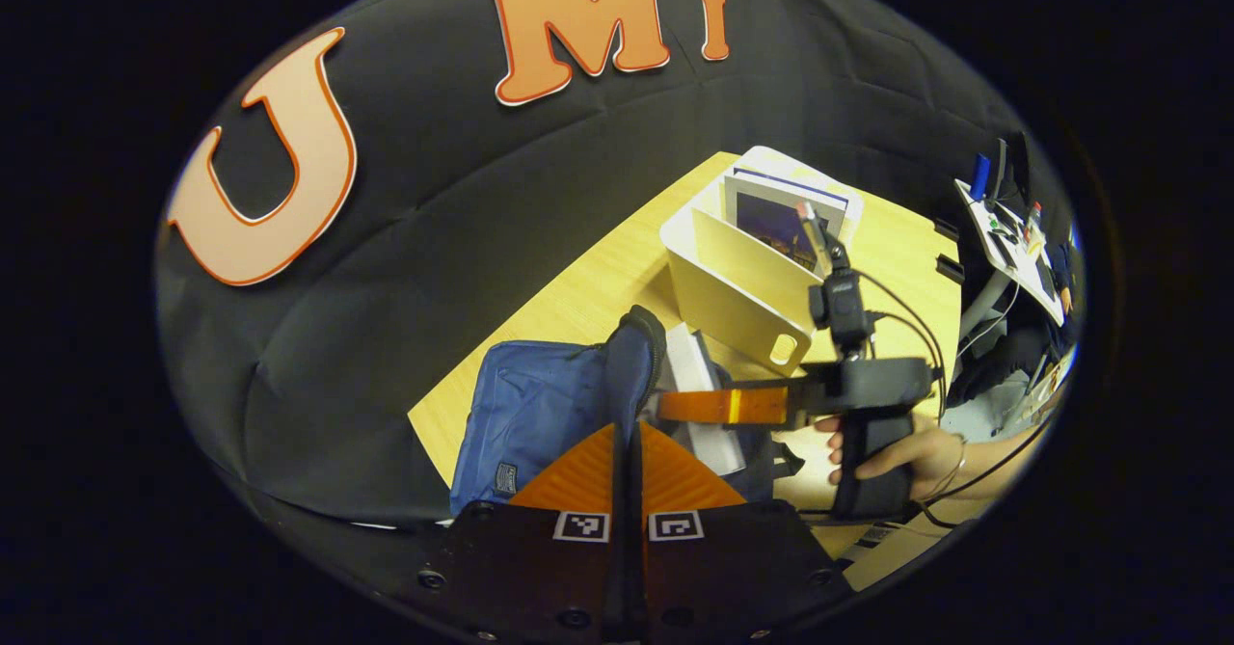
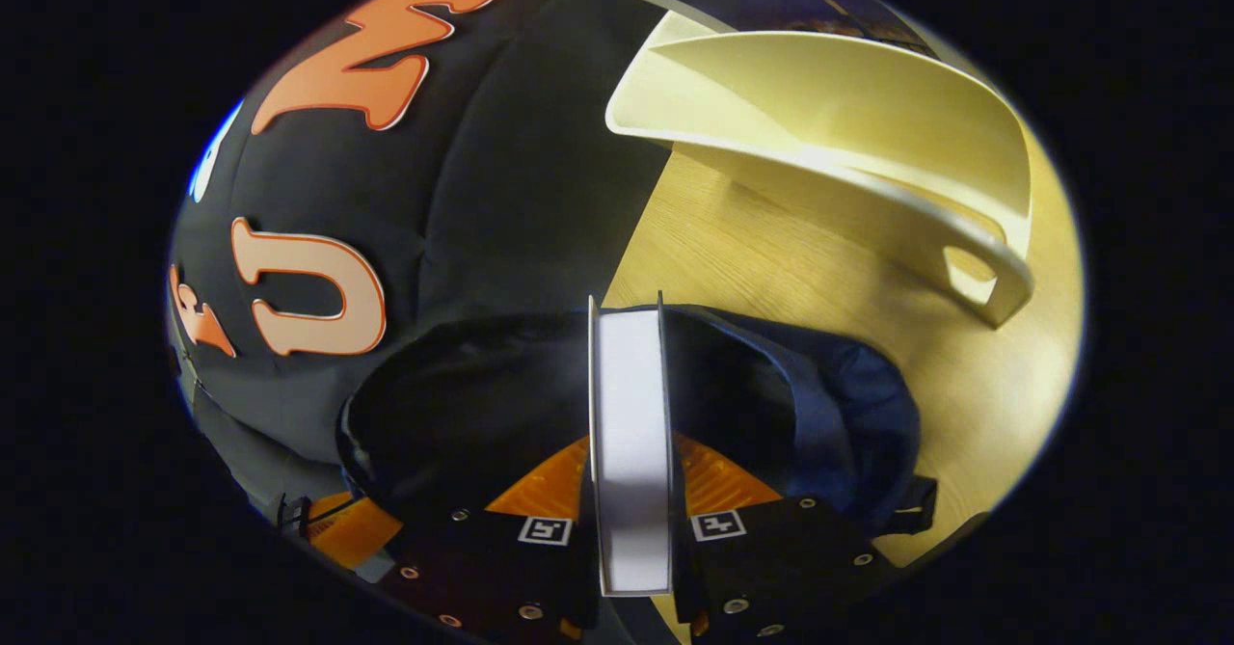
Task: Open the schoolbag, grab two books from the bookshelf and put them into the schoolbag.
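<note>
Right gripper (image 2: pixel 631 491) clamps book (image 2: pixel 631 433) edge-on over schoolbag (image 2: pixel 829 404); interior dark. Left gripper (image 1: pixel 627 471) pinches bag flap (image 1: pixel 631 365). Bookshelf (image 2: pixel 848 134) at 1 o'clock, cropped.

The schoolbag (image 1: pixel 525 414) is woven cloth, matt and slightly grainy, with a small sewn fabric label near its lower edge; in the right gripper view its open mouth (image 2: pixel 482 404) is soft, dull fabric with a stitched rim. The bookshelf (image 1: pixel 742 288) looks like smooth moulded plastic with a soft satin sheen, catching light along its curved edge (image 2: pixel 868 182). The desk (image 2: pixel 762 259) is pale wood-grain laminate, smooth and faintly glossy. The book (image 2: pixel 631 433) between the right tongs shows a matt paper page block between thin stiff covers. The book (image 1: pixel 776 221) standing in the bookshelf has a glossy printed cover.
</note>
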